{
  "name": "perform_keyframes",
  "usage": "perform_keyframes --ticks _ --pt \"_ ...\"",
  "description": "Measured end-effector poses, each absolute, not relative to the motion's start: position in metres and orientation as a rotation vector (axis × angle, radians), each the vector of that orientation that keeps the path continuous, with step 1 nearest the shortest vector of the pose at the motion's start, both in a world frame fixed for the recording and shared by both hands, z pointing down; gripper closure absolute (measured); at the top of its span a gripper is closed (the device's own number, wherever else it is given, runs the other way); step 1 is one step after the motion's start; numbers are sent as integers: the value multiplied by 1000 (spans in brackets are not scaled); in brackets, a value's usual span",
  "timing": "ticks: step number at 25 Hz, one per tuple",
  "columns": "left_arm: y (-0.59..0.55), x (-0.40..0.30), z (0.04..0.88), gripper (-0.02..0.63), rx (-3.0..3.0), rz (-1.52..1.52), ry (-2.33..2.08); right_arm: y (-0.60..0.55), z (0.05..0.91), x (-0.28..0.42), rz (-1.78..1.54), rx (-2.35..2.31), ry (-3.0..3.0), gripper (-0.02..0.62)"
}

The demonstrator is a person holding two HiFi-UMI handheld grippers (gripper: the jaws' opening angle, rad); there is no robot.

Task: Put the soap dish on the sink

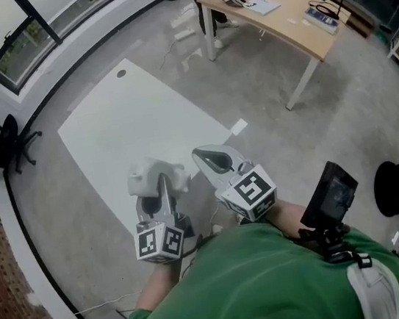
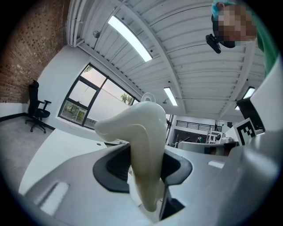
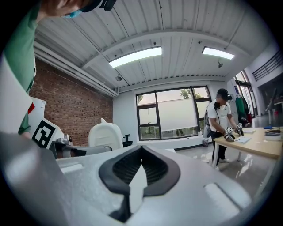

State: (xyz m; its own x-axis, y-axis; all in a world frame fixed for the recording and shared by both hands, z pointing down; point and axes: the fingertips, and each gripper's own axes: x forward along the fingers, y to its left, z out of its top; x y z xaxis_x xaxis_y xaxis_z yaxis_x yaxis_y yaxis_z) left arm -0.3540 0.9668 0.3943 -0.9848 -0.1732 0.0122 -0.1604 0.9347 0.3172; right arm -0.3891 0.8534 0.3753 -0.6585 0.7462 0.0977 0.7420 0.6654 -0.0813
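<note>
Two grippers point out level ahead of the person, side by side. The left gripper (image 2: 143,170) is clamped on the soap dish (image 2: 141,128): its dark pads press the pale dish from both sides, low on its body, which looks like a carrying grip, firm enough for the walk to a sink. The right gripper (image 3: 139,170) has its jaws closed tip to tip with nothing between them. It is probably tucked shut because one hand is enough for this load.

The dish stands on edge in the grip. Its long axis rises up out of the jaws, and the upper end curls over toward the left of the left gripper view. In the right gripper view its broad rounded face shows upright. It will need tipping flat before it is set down.

Below both tools lies a white table (image 1: 127,121). Farther off, another person (image 3: 221,119) works at a wooden desk (image 1: 290,22). No sink shows in any view.
</note>
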Motion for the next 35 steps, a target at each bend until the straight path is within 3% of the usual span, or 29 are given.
perform_keyframes --ticks 19,35 --pt "867 -360 402 453 810 -450 -2911 749 388 -351 44 -740 -2942 592" --pt "719 -297 394 453 1200 -418 -2776 604 372 -255 53 -303 -3080 592"
